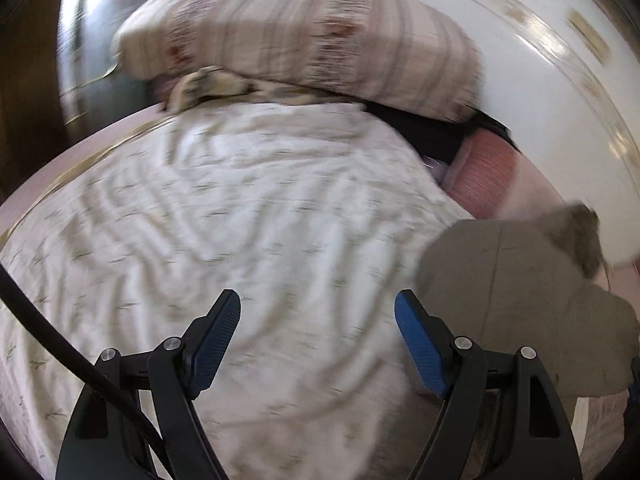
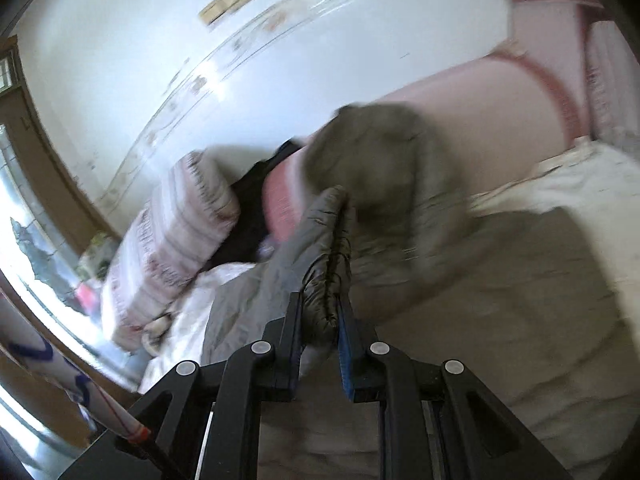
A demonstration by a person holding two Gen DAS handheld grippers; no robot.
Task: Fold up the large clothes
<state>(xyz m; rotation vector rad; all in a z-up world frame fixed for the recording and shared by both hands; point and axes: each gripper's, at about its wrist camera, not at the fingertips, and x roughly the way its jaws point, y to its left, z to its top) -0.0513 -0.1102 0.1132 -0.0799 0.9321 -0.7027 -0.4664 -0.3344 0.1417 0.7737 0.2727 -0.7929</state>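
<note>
Your right gripper [image 2: 320, 312] is clamped narrowly on a quilted edge of the grey jacket [image 2: 384, 208], and that pinched fold runs straight out from the jaws, up and away from you. Beyond it, the rest of the jacket lies bunched and blurred on the bed [image 1: 240, 208], toward the bed's right edge near the pink headboard [image 2: 500, 128]. Your left gripper [image 1: 318, 316] stands wide and empty above the white sheet, with the jacket off to its right. Your right hand is plainly nearer. Furthest off, the striped pillow [image 1: 300, 40] sits at the bed's head.
</note>
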